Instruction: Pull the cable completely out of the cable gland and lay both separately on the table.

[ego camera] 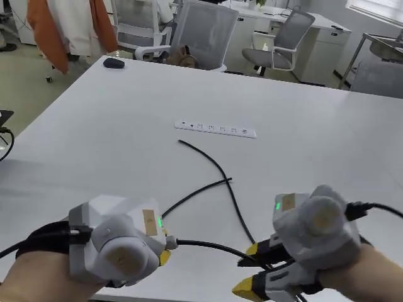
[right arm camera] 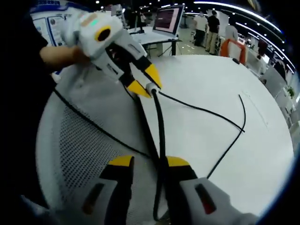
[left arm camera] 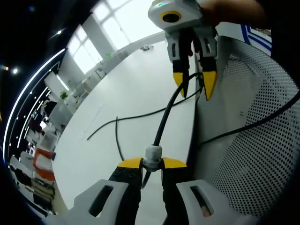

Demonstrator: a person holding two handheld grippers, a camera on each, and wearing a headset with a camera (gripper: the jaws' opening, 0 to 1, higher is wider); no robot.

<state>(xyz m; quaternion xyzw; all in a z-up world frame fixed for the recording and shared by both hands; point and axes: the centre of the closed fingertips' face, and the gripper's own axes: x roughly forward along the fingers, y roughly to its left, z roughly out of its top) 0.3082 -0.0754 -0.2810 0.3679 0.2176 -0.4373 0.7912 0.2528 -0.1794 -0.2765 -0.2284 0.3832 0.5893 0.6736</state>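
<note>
Two grippers faced each other at the near edge of the white table (ego camera: 302, 170). The left gripper (left arm camera: 151, 164) pinched the grey cable gland (left arm camera: 152, 154). The black cable (left arm camera: 166, 112) ran from it between the parted jaws of the right gripper (right arm camera: 150, 161) and out across the table.

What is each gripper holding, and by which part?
The left gripper is shut on the cable gland, pinching its body at the jaw tips. The black cable runs between the jaws of the right gripper, which stand wider than it: no grip shows.
</note>
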